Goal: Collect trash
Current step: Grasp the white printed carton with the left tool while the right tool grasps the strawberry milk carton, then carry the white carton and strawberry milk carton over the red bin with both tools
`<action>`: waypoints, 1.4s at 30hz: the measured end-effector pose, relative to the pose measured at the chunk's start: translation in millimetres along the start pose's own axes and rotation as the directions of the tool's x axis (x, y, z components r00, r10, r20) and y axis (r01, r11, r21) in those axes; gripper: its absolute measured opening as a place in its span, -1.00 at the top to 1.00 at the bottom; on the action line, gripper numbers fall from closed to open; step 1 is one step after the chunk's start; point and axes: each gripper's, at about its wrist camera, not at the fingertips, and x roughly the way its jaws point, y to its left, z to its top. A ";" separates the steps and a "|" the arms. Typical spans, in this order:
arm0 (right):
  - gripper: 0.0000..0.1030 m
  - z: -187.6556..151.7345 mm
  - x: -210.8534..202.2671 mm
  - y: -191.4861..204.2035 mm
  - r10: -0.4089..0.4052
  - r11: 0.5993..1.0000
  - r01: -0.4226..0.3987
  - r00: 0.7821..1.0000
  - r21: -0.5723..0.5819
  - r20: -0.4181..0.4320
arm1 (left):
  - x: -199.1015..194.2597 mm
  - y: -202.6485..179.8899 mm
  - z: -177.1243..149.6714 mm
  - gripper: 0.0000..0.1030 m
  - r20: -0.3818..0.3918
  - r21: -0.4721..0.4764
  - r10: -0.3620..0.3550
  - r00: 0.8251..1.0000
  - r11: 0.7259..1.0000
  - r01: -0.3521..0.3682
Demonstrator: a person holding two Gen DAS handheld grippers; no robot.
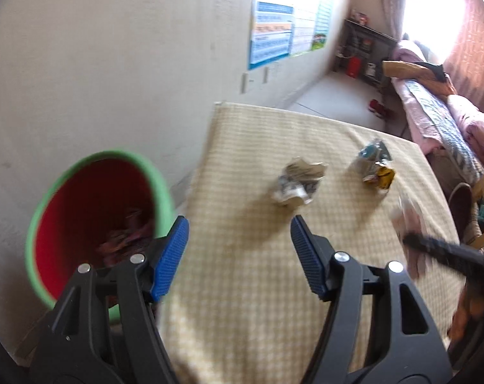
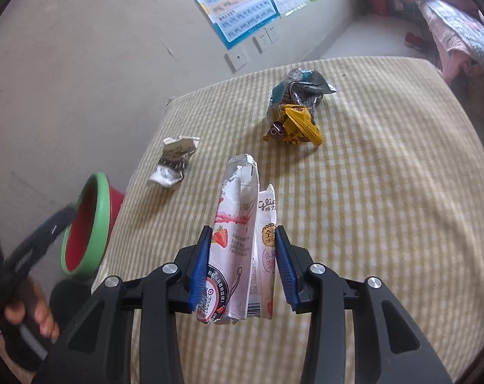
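Observation:
My left gripper (image 1: pixel 238 220) is open with nothing between its blue pads, over the left edge of the table with the yellow checked cloth (image 1: pixel 242 313). Just left of it stands a red bin with a green rim (image 1: pixel 43 198), with some wrappers inside. Beyond lie a crumpled paper (image 1: pixel 298 180) and a blue and yellow wrapper bundle (image 1: pixel 376 166). My right gripper (image 2: pixel 242 228) is shut on a white and pink strawberry wrapper (image 2: pixel 235 198), which sticks out forward over the cloth (image 2: pixel 386 224). The paper (image 2: pixel 174 160), bundle (image 2: pixel 293 108) and bin (image 2: pixel 98 211) show there too.
A wall with posters (image 1: pixel 274 32) and sockets (image 2: pixel 238 59) runs along the table's left and far side. A bed with pink bedding (image 1: pixel 440 112) stands to the right across a strip of floor. A hand (image 2: pixel 34 313) holds the blurred left gripper (image 2: pixel 40 240).

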 end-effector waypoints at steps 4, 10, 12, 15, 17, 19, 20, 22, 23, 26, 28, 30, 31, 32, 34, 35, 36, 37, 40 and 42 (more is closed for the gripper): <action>0.25 -8.4 -1.9 -7.8 0.000 1.000 -0.001 1.000 0.016 0.005 | 38.7 -29.3 17.6 -0.39 -0.040 0.052 -0.041 0.998 0.998 0.043; 0.24 -3.9 -5.8 -14.8 0.051 0.997 -0.053 0.998 0.051 0.033 | 84.3 -59.4 36.3 -0.51 -0.056 0.117 -0.026 0.998 0.993 0.032; 0.24 -4.1 -8.4 -16.9 0.068 0.996 -0.070 0.997 0.061 0.037 | 97.5 -64.3 39.1 -0.51 -0.083 0.135 -0.029 0.996 0.990 0.040; 0.24 -3.1 -9.7 -18.5 0.082 0.994 -0.085 0.996 0.073 0.042 | 118.3 -72.7 40.2 -0.50 -0.127 0.185 0.035 0.991 0.983 -0.011; 0.24 -1.8 -11.3 -20.2 0.089 0.993 -0.092 0.995 0.078 0.049 | 129.4 -74.1 39.7 -0.46 -0.164 0.190 0.049 0.985 0.982 -0.017; 0.24 -1.5 -13.2 -22.0 0.092 0.992 -0.096 0.994 0.082 0.053 | 139.4 -74.1 38.0 -0.23 -0.207 0.190 0.054 0.977 0.982 -0.014; 0.24 -1.0 -13.5 -22.8 0.094 0.992 -0.098 0.994 0.085 0.054 | 143.9 -74.0 36.9 -0.16 -0.230 0.188 0.050 0.972 0.982 -0.006; 0.24 -0.8 -13.9 -23.7 0.095 0.991 -0.100 0.994 0.088 0.055 | 150.0 -72.4 35.2 -0.04 -0.259 0.180 0.047 0.965 0.984 0.001; 0.24 -0.6 -13.9 -23.9 0.095 0.991 -0.100 0.994 0.088 0.055 | 149.8 -71.7 35.0 -0.03 -0.255 0.178 0.046 0.966 0.984 0.000; 0.24 -1.4 -14.9 -23.4 0.094 0.992 -0.099 0.994 0.084 0.055 | 145.0 -70.7 33.9 0.02 -0.242 0.178 0.040 0.969 0.984 0.003; 0.24 -1.6 -14.9 -22.4 0.092 0.992 -0.096 0.994 0.079 0.052 | 137.1 -69.8 33.2 0.04 -0.221 0.175 0.039 0.975 0.985 0.000; 0.24 -1.7 -14.1 -21.4 0.090 0.993 -0.093 0.995 0.074 0.048 | 127.0 -67.7 31.2 0.04 -0.201 0.161 0.034 0.979 0.987 -0.001; 0.24 -1.7 -13.1 -21.1 0.088 0.993 -0.091 0.995 0.073 0.045 | 121.1 -66.8 30.2 0.04 -0.191 0.153 0.030 0.981 0.988 -0.001; 0.24 -1.7 -11.9 -20.7 0.087 0.993 -0.090 0.995 0.071 0.043 | 114.7 -65.1 28.6 0.04 -0.181 0.141 0.024 0.983 0.990 0.002; 0.24 -1.7 -9.6 -19.8 0.083 0.994 -0.085 0.996 0.066 0.037 | 102.5 -62.0 25.0 0.04 -0.166 0.116 0.008 0.986 0.993 0.011; 0.24 -1.9 -8.2 -19.3 0.081 0.995 -0.083 0.996 0.063 0.034 | 97.0 -60.8 22.8 0.04 -0.159 0.109 0.007 0.987 0.994 0.011; 0.24 -2.2 -7.4 -18.7 0.079 0.995 -0.081 0.996 0.060 0.031 | 90.6 -59.7 20.0 0.04 -0.151 0.105 0.007 0.988 0.994 0.009; 0.24 -2.5 -6.0 -18.0 0.078 0.995 -0.079 0.997 0.057 0.027 | 83.8 -59.2 16.8 0.04 -0.141 0.101 0.009 0.990 0.995 0.005; 0.24 -4.3 -2.4 -15.3 0.072 0.996 -0.072 0.997 0.046 0.016 | 65.2 -57.9 5.9 0.04 -0.121 0.088 0.019 0.992 0.996 -0.008; 0.24 -5.3 -0.8 -13.6 0.068 0.997 -0.068 0.998 0.038 0.011 | 55.5 -58.5 1.1 0.04 -0.111 0.087 0.030 0.993 0.996 -0.020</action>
